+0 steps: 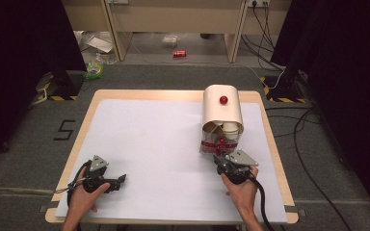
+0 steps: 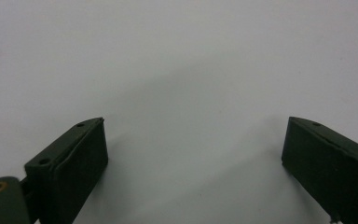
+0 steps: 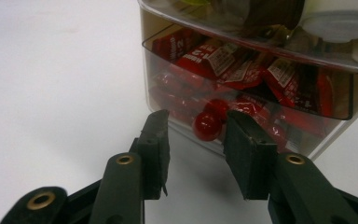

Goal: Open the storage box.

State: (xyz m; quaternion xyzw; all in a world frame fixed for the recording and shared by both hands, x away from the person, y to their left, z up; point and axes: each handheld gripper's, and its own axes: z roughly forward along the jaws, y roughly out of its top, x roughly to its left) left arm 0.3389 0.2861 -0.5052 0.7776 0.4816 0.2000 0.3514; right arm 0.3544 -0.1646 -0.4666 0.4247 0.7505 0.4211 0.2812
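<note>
Right gripper stood apart around red knob of drawer, contact unclear; contents half hidden.

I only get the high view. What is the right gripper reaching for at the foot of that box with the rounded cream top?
Observer: A small red knob on a clear drawer. It sits between the open jaws of the right gripper, and the pads don't seem to touch it yet.
Operator: What's in the drawer?
Observer: Red packets, piled against its front.
Operator: And the left gripper?
Observer: The left gripper has its jaws wide apart over bare white table sheet.
</note>
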